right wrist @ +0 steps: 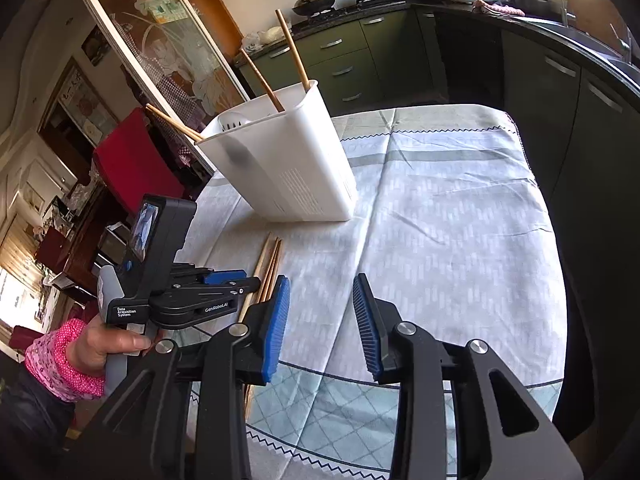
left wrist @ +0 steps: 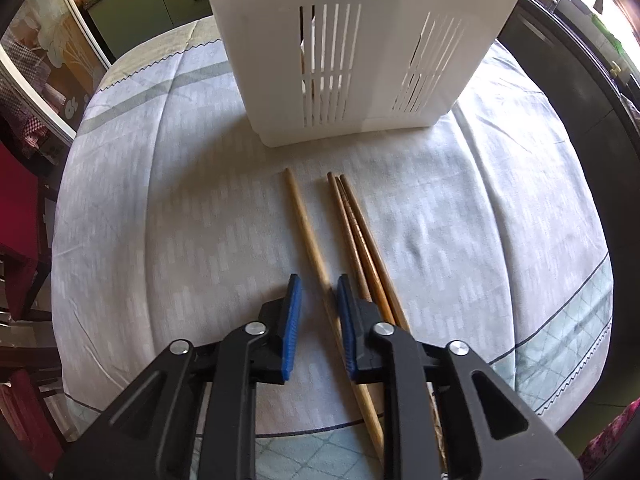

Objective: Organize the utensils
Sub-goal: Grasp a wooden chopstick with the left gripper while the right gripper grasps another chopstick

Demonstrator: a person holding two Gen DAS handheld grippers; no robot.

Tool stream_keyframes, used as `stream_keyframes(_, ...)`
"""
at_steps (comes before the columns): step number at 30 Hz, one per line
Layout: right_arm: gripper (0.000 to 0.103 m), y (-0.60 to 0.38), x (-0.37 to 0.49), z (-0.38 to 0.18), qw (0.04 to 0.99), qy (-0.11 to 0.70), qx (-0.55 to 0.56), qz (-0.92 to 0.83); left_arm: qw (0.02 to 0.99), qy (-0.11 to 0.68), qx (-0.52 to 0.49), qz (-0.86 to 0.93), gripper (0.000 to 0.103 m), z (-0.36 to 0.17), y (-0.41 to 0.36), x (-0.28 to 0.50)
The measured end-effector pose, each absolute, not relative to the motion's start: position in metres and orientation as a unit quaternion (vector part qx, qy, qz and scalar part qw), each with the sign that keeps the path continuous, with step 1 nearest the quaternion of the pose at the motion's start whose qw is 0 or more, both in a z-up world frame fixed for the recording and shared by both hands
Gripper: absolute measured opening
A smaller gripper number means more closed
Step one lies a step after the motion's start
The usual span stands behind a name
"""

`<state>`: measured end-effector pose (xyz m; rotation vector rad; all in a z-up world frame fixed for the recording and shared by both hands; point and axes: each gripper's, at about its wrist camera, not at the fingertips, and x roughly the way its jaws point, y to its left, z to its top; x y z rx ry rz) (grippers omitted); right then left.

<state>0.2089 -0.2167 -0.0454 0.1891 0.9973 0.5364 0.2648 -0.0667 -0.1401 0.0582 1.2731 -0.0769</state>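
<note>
- A kitchen table under a pale tablecloth (left wrist: 160, 208) carries my work.
- The light chopstick (left wrist: 304, 224) lies between my left gripper (left wrist: 318, 300)'s spread pads, lined up for pinching, I judge.
- Three darker chopsticks (left wrist: 360, 232) lie just beside.
- The white holder (right wrist: 280, 168) behind already has three.
- My right gripper (right wrist: 322, 304) hovers spread, holding nothing.

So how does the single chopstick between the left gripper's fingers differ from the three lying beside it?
The light chopstick is paler and lies alone; the three dark chopsticks are browner and bunched together. The left gripper straddles the light one, while the dark ones lie outside its fingers. All are wooden and lie on the tablecloth.
</note>
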Motion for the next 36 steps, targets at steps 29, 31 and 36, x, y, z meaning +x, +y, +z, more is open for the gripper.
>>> stream_keyframes(29,0.033,-0.053,0.263,-0.146,0.785,0.574,-0.073,0.219,0.939,0.34,-0.025,-0.043,0.007,-0.036,0.023,0.163)
stream_keyframes(31,0.033,-0.048,0.263,-0.144,0.786,0.574,-0.085,0.214,0.939,0.341,-0.028,-0.044,0.007,-0.038,0.024,0.165)
stream_keyframes(36,0.029,-0.026,0.254,-0.149,0.789,0.565,-0.129,0.205,0.939,0.339,-0.031,-0.048,0.007,-0.038,0.026,0.162)
